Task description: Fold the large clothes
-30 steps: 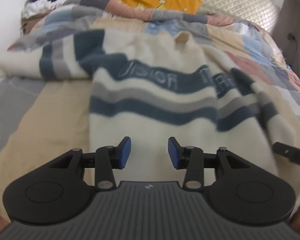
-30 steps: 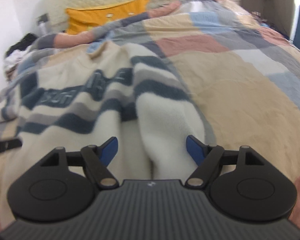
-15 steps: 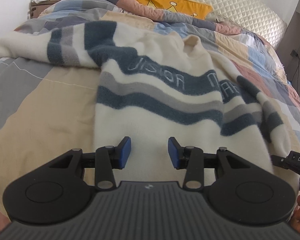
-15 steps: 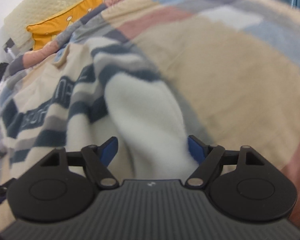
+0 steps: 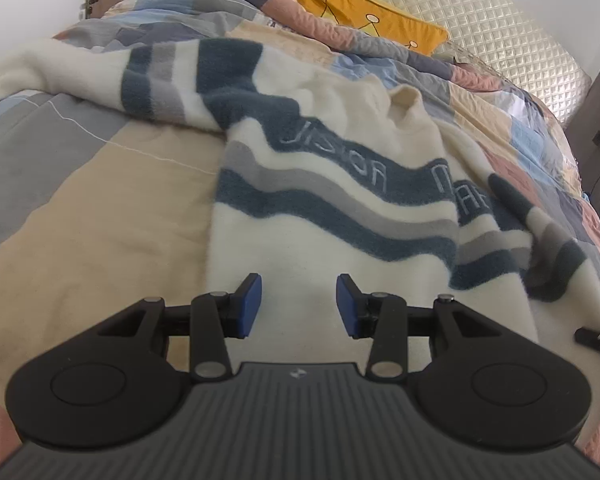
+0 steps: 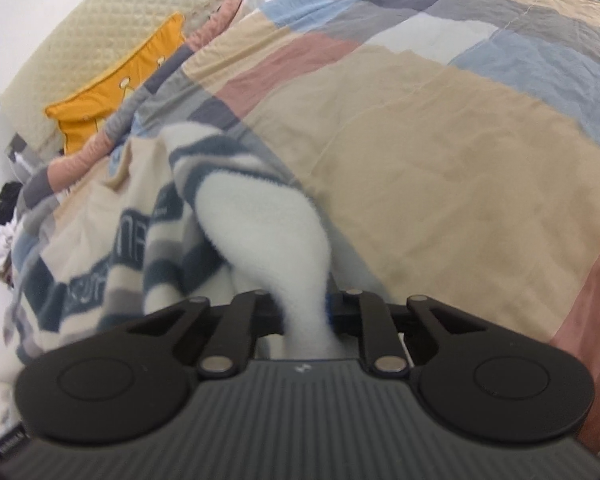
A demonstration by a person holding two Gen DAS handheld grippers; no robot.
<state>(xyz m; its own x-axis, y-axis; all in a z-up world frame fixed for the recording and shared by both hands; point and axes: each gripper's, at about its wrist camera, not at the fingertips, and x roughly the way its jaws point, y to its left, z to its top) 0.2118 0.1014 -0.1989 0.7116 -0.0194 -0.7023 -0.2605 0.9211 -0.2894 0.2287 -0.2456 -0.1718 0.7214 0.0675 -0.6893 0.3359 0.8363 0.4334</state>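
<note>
**Right tongs closing on sweater sleeve**

My right tongs (image 6: 304,312) are closing, pinching the cream sleeve (image 6: 268,232) between them. My left tongs (image 5: 299,306) hover spread and empty over the sweater (image 5: 340,216), which lies striped across the patchwork bed (image 5: 92,208) near a yellow pillow (image 5: 364,12).

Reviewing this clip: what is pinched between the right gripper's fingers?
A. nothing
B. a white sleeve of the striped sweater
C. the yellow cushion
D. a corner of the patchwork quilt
B: in the right wrist view the right gripper is closing on the fluffy white sleeve of the striped sweater.
</note>
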